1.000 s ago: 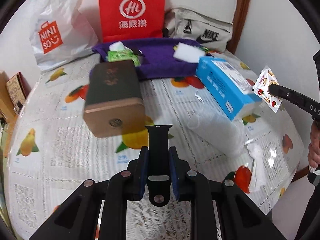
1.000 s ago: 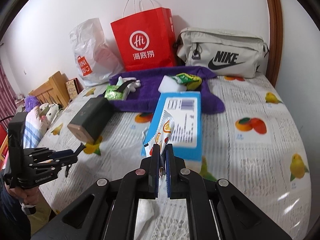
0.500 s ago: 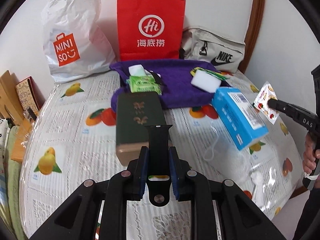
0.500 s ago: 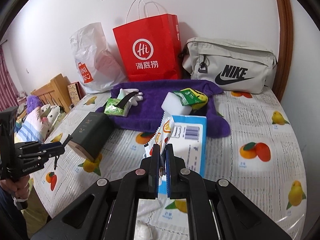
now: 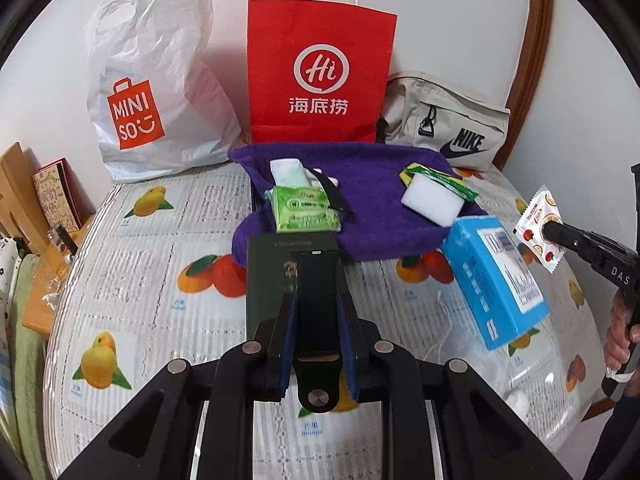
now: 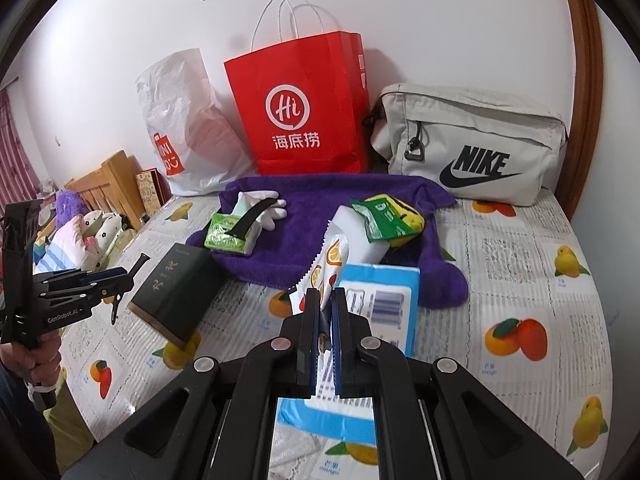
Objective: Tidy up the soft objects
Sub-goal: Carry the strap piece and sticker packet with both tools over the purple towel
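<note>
the right gripper (image 6: pixel 323 304), pinching a fruit-print sachet (image 6: pixel 326 264) upright, sits just short of the purple towel (image 6: pixel 320 216) straight ahead past the blue box (image 6: pixel 384 304), while the left gripper (image 5: pixel 318 312), clamped on a black strap (image 5: pixel 318 284), faces it beyond the dark green box (image 5: pixel 268 280).

My left gripper (image 5: pixel 318 320) pinches a black strap (image 5: pixel 318 304) over the green box (image 5: pixel 276 276). On the purple towel (image 5: pixel 372 204) at the table's far edge I see tissues (image 5: pixel 306 208) and a sponge (image 5: pixel 432 204). Near the right edge, the right gripper (image 5: pixel 550 230) clamps a sachet (image 5: pixel 538 224) beside the blue box (image 5: pixel 496 280)
</note>
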{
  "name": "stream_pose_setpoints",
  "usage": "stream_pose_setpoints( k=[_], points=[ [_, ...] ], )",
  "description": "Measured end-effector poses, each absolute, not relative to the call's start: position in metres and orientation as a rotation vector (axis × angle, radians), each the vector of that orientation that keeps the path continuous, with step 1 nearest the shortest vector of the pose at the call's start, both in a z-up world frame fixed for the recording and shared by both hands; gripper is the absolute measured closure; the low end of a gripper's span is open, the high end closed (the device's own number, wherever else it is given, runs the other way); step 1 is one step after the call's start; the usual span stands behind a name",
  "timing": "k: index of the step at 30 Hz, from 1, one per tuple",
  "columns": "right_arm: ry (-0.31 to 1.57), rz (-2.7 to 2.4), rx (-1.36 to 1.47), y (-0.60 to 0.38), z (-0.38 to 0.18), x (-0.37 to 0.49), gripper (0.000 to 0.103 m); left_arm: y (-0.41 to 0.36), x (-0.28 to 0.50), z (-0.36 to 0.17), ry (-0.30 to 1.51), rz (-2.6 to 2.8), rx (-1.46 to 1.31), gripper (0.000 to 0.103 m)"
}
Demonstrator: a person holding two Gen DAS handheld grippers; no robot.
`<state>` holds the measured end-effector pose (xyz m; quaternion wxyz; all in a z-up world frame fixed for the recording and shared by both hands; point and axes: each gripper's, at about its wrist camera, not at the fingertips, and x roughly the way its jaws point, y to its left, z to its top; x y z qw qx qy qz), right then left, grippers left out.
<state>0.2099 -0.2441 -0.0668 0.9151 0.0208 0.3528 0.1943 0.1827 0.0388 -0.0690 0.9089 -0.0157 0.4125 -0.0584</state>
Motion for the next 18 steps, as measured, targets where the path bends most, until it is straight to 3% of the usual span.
stream_pose_setpoints(
  k=[18],
  points=[
    [0.713,0.429,0.019,-0.229,-0.06,0.261,0.097,0.038,0.247,-0.061,0.844,-0.107,-0.044,0.083]
  ],
)
